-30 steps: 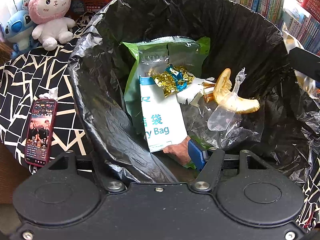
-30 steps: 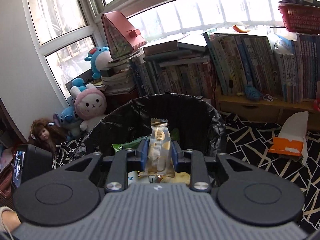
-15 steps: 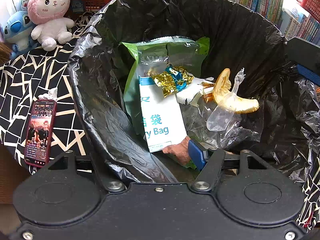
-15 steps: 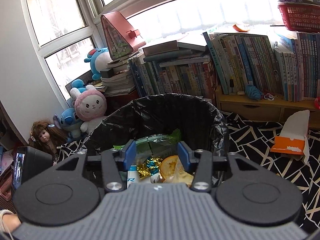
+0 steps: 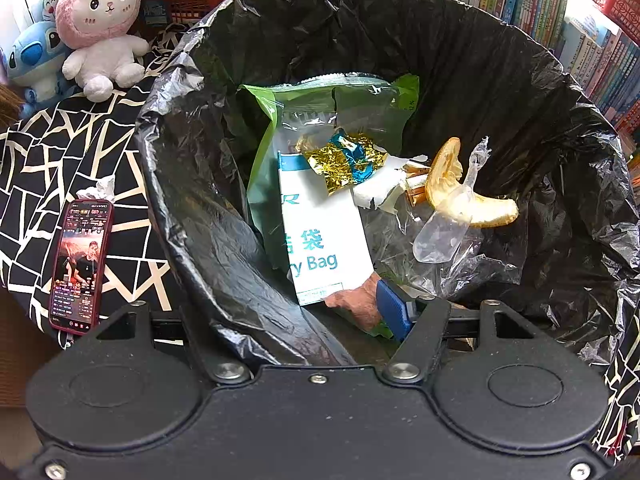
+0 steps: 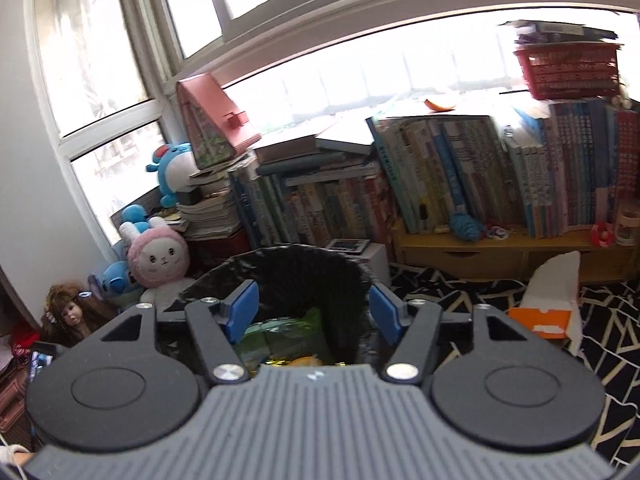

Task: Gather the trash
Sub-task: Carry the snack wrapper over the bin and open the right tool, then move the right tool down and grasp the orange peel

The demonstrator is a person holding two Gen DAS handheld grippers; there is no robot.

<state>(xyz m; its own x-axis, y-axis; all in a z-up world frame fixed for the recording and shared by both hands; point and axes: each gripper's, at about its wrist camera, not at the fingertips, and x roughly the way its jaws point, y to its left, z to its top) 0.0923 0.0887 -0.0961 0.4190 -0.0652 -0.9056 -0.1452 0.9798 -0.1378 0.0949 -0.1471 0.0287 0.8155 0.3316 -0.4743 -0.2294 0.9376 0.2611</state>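
Right at the bottom of the left wrist view, the left gripper (image 5: pixel 304 312) straddles the near rim of the black bin liner (image 5: pixel 208 216): one blue pad (image 5: pixel 394 308) sits inside the bin against a fold of the liner, while the other finger is hidden behind the plastic outside. It looks clamped on that rim, jaws held about halfway.

Just beyond the pad, inside the bin, lies a white bag with blue lettering (image 5: pixel 320 236), leaning on a green packet (image 5: pixel 332 100). On top of those sits a crumpled gold and blue wrapper (image 5: pixel 344 156), and to its right a yellowish curved peel (image 5: pixel 460 196) with clear plastic film (image 5: pixel 440 236) draped over it.

At the left edge of the frame, a phone (image 5: pixel 80 264) lies screen-up on the black-and-white patterned cloth (image 5: pixel 48 160); at upper left sits a pink plush rabbit (image 5: pixel 100 20).

Over in the right wrist view, the right gripper (image 6: pixel 312 312) is spreading its jaws wide, nothing between the blue pads, hovering above the bin. An orange and white carton (image 6: pixel 548 308) rests at lower right. Farthest back, a row of books (image 6: pixel 460 176) lines the window.
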